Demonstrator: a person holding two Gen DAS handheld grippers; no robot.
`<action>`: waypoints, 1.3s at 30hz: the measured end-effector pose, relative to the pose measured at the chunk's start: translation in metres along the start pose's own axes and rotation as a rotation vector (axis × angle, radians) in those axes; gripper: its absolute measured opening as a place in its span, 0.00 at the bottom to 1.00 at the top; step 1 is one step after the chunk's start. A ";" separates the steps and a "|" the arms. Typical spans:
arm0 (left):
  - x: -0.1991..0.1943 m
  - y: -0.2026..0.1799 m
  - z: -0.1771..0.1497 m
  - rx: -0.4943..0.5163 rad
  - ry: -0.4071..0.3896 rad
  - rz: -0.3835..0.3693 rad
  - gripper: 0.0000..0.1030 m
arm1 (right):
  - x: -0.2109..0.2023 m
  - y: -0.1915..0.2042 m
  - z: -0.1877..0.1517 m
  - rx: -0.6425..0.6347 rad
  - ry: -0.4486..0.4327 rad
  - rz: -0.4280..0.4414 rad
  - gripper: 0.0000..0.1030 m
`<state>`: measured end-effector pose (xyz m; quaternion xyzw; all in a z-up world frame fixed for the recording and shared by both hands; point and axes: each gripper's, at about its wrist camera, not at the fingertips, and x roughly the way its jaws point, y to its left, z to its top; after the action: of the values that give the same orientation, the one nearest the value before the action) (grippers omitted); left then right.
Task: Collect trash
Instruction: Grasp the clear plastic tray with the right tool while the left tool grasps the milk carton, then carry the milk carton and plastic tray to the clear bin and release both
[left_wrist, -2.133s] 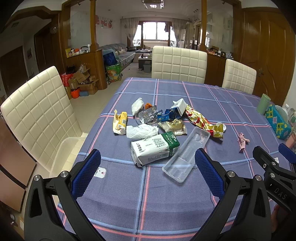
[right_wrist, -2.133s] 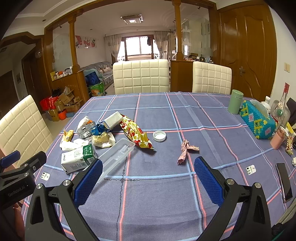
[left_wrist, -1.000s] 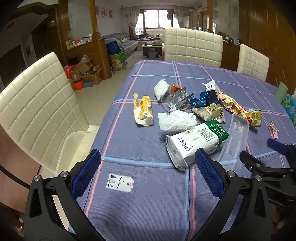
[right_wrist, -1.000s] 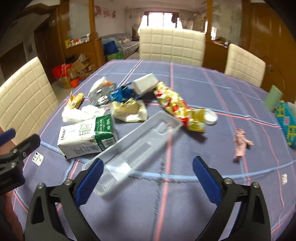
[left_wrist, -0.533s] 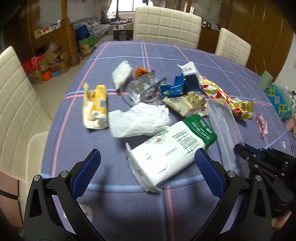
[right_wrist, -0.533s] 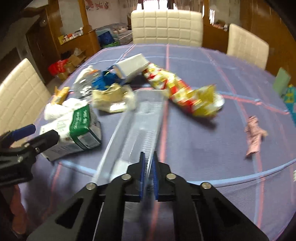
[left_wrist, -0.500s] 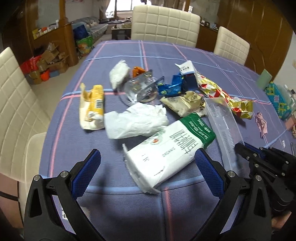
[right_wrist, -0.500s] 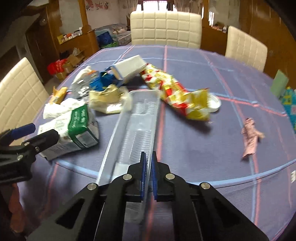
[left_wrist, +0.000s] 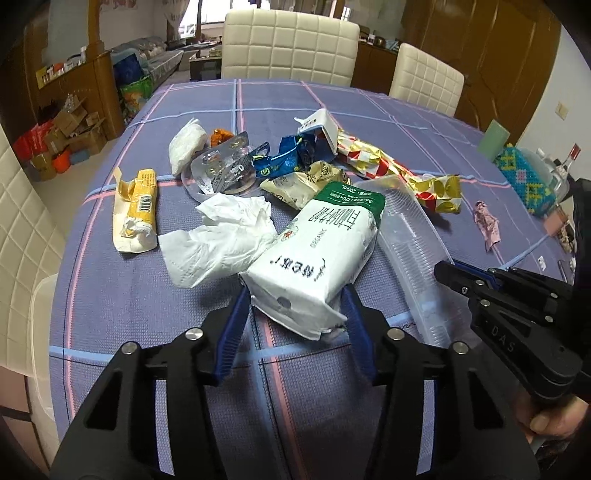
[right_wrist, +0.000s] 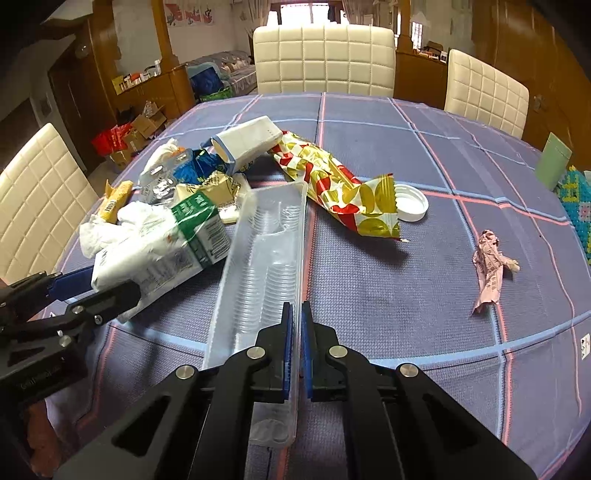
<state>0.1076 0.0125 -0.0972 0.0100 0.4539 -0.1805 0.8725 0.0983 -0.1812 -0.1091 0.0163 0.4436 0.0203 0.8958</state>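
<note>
Trash lies piled on a purple checked tablecloth (left_wrist: 155, 314). My left gripper (left_wrist: 297, 314) is shut on the near end of a white and green milk carton (left_wrist: 321, 251), which also shows in the right wrist view (right_wrist: 159, 243). My right gripper (right_wrist: 296, 332) is shut on the right rim of a long clear plastic tray (right_wrist: 266, 251); the tray also shows in the left wrist view (left_wrist: 410, 236). Around them lie a crumpled white tissue (left_wrist: 221, 236), a yellow wrapper (left_wrist: 136, 206), a red and gold snack bag (right_wrist: 332, 181) and a white box (right_wrist: 245, 142).
A pink twisted wrapper (right_wrist: 491, 266) and a white bottle cap (right_wrist: 410, 203) lie apart on the right. A green cup (right_wrist: 552, 160) and a knitted teal box (left_wrist: 524, 177) stand at the far right. Cream chairs (right_wrist: 325, 59) ring the table.
My left gripper has moved forward and closed on the milk carton's near end. My right gripper stays shut on the clear tray's rim.
</note>
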 end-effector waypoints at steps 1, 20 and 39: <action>-0.001 0.000 0.000 -0.001 0.002 0.006 0.25 | -0.003 0.000 -0.001 -0.001 -0.010 -0.007 0.05; -0.031 0.003 -0.005 -0.034 -0.087 0.040 0.12 | -0.029 -0.002 -0.005 0.001 -0.078 -0.015 0.04; -0.090 0.051 -0.024 -0.154 -0.198 0.115 0.06 | -0.061 0.046 -0.004 -0.136 -0.170 0.005 0.04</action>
<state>0.0579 0.0925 -0.0470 -0.0487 0.3768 -0.0951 0.9201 0.0572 -0.1384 -0.0603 -0.0417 0.3634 0.0510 0.9293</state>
